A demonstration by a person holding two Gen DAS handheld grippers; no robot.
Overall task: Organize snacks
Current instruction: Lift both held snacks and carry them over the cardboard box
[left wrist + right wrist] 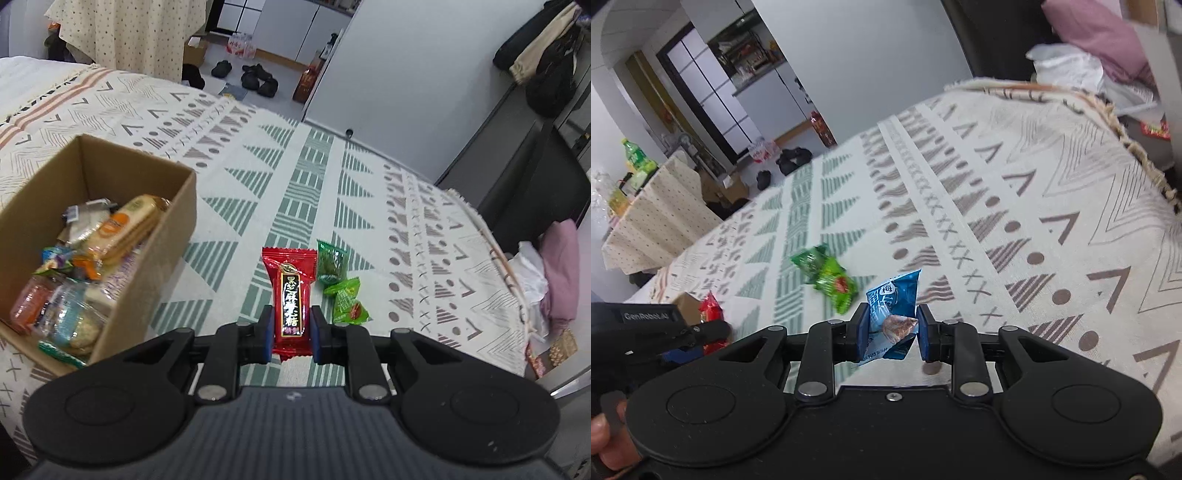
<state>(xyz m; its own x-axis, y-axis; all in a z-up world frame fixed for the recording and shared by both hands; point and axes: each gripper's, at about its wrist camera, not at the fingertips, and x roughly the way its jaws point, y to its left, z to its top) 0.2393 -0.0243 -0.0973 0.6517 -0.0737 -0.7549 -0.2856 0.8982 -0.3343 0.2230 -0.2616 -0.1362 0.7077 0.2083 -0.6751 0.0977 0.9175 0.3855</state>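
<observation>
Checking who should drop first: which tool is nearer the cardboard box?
Left. The left tool, shut on a red candy, is just right of the cardboard box. The right tool, holding a blue packet, sits farther off, beyond the left.

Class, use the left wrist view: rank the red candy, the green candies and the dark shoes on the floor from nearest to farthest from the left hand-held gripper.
1. Red candy: clamped in the left hand-held gripper.
2. Green candies: on the cloth, just right of it.
3. Dark shoes: far back on the floor.
</observation>
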